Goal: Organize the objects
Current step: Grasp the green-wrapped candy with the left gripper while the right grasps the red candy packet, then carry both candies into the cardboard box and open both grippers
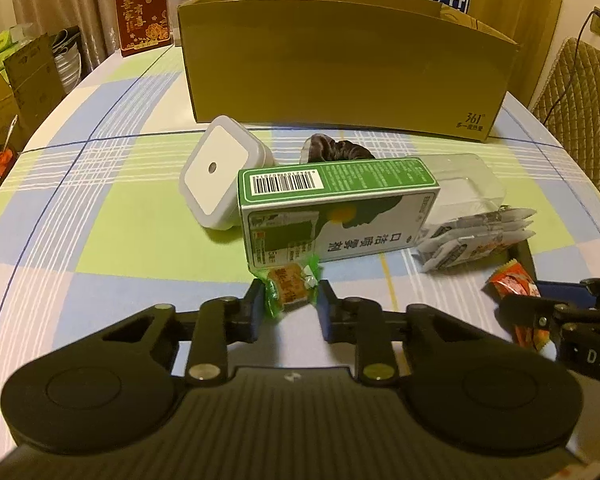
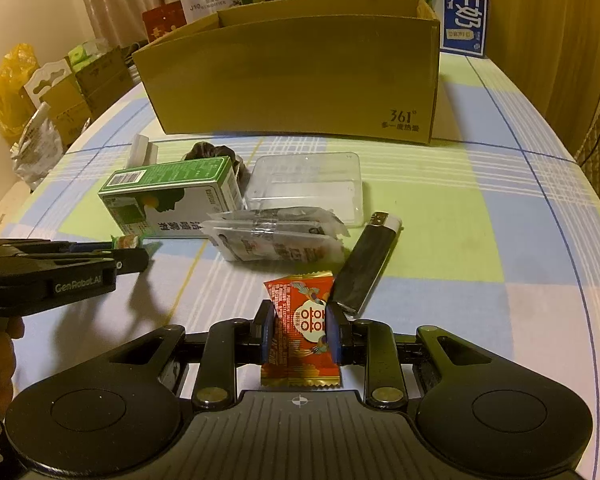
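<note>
**Two Wrapped Candies Held Above the Counter**

A green-wrapped candy (image 1: pixel 290 290) is clamped between the fingers of the left gripper (image 1: pixel 288 306), at lower centre of the left wrist view. A red-wrapped candy (image 2: pixel 300 328) is clamped by the right gripper (image 2: pixel 299 330), at lower centre of the right wrist view. Just beside it, a black lighter (image 2: pixel 366 258) lies on the checked counter (image 2: pixel 480 240). A green box (image 1: pixel 336 208), sachets (image 2: pixel 276 238) and a clear tray (image 2: pixel 306 184) are grouped mid-frame. A cardboard box (image 1: pixel 340 68) stands in the upper frame.
</note>
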Tool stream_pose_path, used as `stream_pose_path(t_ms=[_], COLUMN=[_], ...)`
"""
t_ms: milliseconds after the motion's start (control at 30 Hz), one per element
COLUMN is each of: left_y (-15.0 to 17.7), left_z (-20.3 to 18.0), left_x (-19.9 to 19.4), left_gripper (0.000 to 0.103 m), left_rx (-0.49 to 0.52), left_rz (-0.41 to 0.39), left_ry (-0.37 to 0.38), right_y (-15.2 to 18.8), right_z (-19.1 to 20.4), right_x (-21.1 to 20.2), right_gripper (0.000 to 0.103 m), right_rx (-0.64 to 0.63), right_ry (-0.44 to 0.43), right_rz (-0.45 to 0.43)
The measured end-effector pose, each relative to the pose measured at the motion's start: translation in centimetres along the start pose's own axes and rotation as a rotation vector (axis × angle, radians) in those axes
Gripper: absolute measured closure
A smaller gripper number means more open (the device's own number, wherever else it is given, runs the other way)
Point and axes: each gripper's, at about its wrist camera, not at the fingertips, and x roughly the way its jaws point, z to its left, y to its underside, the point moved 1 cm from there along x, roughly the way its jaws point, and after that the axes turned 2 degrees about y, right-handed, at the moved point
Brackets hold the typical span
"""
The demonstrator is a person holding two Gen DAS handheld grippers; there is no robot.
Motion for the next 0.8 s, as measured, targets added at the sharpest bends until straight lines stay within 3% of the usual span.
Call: stream_pose_path(t_ms=[367,800], left_y=[0.1,-2.1], left_z=[-0.4,-1.6], left_x=[-3.4,-8.8], left_gripper=[0.082,0.082], left_rx=[0.006,0.031], left_rz=[-0.026,-0.099], left_ry=[0.028,0.077], right_y=[-0.5,-2.5], right_z=[0.6,1.2], right_x=[-2.9,-7.5], right_gripper=[0.079,0.079], right_rx=[0.007,0.028], right_ry=[0.004,0.032], right_rz=[-0.040,-0.113])
